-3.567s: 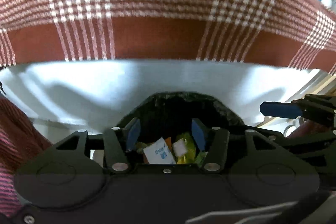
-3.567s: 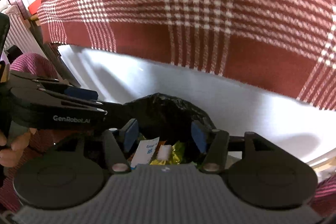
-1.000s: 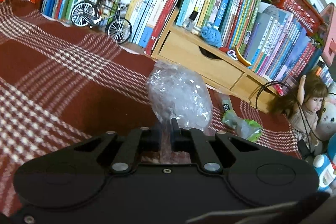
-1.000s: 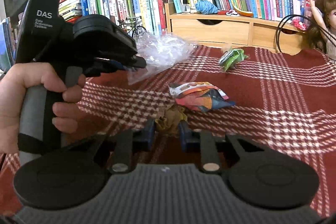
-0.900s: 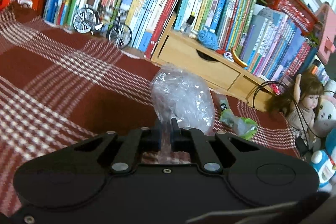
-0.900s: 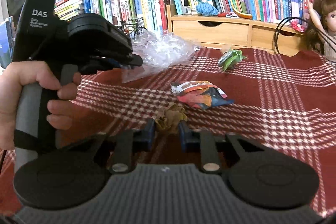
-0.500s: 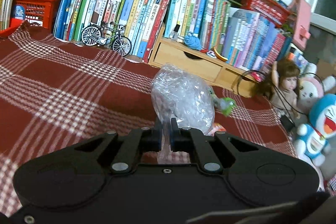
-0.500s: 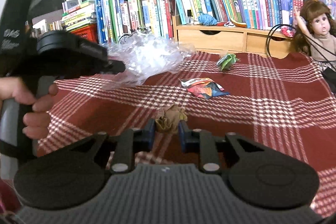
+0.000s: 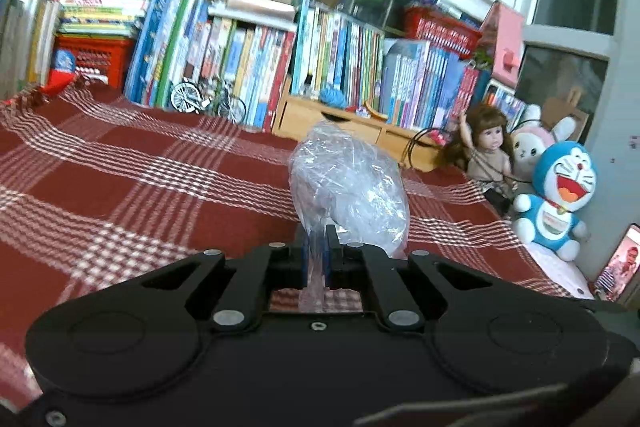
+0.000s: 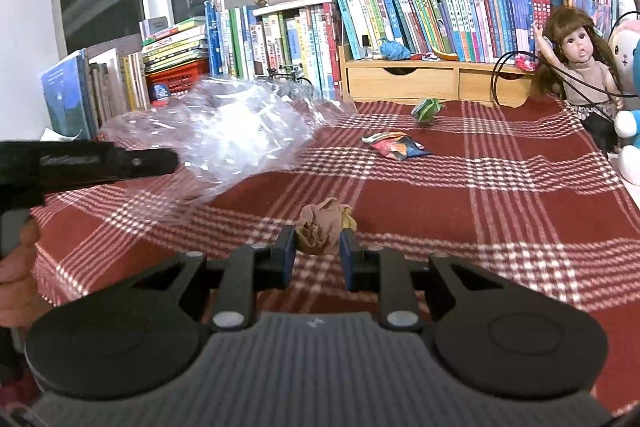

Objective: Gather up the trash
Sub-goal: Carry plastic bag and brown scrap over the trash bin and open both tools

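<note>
Bookshelves backed a table under a red plaid cloth (image 10: 500,195). Largest of four trash pieces, the clear plastic bag (image 9: 348,187) hung pinched by its neck in the clenched left gripper (image 9: 316,251); it looked light, limp and slippery, best held by that gathered neck. Two wrappers lay farther back, one colourful (image 10: 396,145), one green (image 10: 427,110). Smallest, a soft brown wad (image 10: 322,227), sat grasped by the right gripper (image 10: 318,251).

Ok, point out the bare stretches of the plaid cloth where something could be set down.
Bare cloth: the wide stretch right of the brown wad, between the colourful wrapper and the doll; also the near-left plaid. Crowded: the far edge by the green wrapper, wooden drawers and toy bicycle.
</note>
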A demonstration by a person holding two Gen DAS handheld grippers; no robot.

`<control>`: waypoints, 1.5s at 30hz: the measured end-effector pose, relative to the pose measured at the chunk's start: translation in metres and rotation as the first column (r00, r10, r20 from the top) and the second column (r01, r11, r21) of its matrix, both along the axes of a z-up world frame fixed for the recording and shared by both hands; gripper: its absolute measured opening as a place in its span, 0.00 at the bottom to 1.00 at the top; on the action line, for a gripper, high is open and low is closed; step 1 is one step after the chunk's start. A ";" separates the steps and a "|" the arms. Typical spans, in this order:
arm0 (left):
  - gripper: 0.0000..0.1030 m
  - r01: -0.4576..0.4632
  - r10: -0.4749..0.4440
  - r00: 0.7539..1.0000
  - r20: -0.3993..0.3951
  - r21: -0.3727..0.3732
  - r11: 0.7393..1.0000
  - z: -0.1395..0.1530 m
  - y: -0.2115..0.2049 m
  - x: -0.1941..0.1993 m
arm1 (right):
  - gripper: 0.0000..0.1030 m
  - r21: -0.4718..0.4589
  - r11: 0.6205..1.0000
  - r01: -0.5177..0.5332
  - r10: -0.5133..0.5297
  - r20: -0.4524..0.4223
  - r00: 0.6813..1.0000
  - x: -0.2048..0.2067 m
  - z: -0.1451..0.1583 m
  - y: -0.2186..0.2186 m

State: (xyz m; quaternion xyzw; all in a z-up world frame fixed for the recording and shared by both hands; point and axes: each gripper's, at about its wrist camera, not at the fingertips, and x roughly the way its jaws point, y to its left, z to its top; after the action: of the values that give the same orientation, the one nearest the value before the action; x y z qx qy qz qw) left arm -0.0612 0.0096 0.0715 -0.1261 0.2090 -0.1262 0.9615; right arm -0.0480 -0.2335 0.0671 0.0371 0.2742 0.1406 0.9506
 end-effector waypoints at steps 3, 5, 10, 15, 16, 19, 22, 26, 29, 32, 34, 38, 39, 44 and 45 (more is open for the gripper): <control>0.06 -0.004 0.004 0.999 0.034 0.011 1.000 0.000 0.005 -0.036 | 0.28 0.010 1.000 -0.009 0.009 0.008 1.000 -0.016 0.001 0.002; 0.06 -0.004 0.003 0.999 0.048 0.009 1.000 -0.002 0.010 -0.059 | 0.28 0.008 1.000 -0.014 0.014 0.016 1.000 -0.027 0.002 0.005; 0.06 -0.013 0.009 0.997 0.080 0.046 0.999 -0.007 0.020 -0.109 | 0.28 0.001 0.999 -0.040 0.039 0.022 0.999 -0.055 0.001 0.010; 0.06 -0.013 0.008 0.998 0.058 0.074 0.997 -0.014 0.027 -0.140 | 0.28 -0.008 0.998 -0.055 0.055 0.022 0.998 -0.078 -0.001 0.015; 0.06 -0.016 0.011 0.998 0.056 0.081 0.997 -0.016 0.028 -0.145 | 0.28 -0.011 0.998 -0.056 0.056 0.022 0.998 -0.082 -0.002 0.016; 0.06 -0.026 0.021 0.999 0.049 0.098 0.995 -0.022 0.030 -0.160 | 0.28 -0.018 0.998 -0.066 0.066 0.020 0.998 -0.094 -0.005 0.019; 0.06 -0.031 0.027 0.999 0.037 0.102 0.994 -0.027 0.033 -0.176 | 0.28 -0.027 0.996 -0.080 0.080 0.013 0.997 -0.107 -0.009 0.023; 0.06 -0.023 0.020 0.999 0.025 0.120 0.992 -0.033 0.034 -0.194 | 0.28 -0.037 0.994 -0.100 0.100 -0.005 0.995 -0.123 -0.016 0.028; 0.06 -0.015 0.016 1.000 -0.003 0.133 0.991 -0.038 0.036 -0.206 | 0.28 -0.043 0.993 -0.114 0.113 -0.024 0.993 -0.135 -0.022 0.033; 0.06 -0.012 0.017 0.999 -0.037 0.145 0.989 -0.043 0.038 -0.215 | 0.28 -0.037 0.990 -0.133 0.131 -0.059 0.990 -0.144 -0.031 0.038; 0.06 -0.011 0.021 0.998 -0.055 0.169 0.986 -0.047 0.038 -0.221 | 0.28 -0.049 0.987 -0.150 0.146 -0.078 0.986 -0.151 -0.038 0.044; 0.06 0.001 0.023 0.995 -0.101 0.235 0.972 -0.058 0.036 -0.228 | 0.28 -0.045 0.985 -0.168 0.161 -0.130 0.978 -0.158 -0.054 0.051; 0.06 0.008 0.021 0.993 -0.119 0.242 0.970 -0.062 0.035 -0.230 | 0.28 -0.043 0.985 -0.169 0.162 -0.145 0.976 -0.159 -0.059 0.052; 0.06 0.052 -0.001 0.983 -0.182 0.274 0.960 -0.080 0.031 -0.241 | 0.28 -0.048 0.982 -0.181 0.168 -0.206 0.964 -0.167 -0.079 0.057; 0.06 0.060 -0.005 0.981 -0.193 0.277 0.959 -0.082 0.030 -0.243 | 0.28 -0.049 0.982 -0.180 0.166 -0.215 0.962 -0.167 -0.083 0.057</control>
State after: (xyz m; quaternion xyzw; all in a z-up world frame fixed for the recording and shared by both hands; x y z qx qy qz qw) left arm -0.3038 0.0394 -0.0110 0.0039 0.3179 -0.0983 0.9430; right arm -0.2154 -0.1763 -0.0154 -0.0050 0.3799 0.2090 0.9011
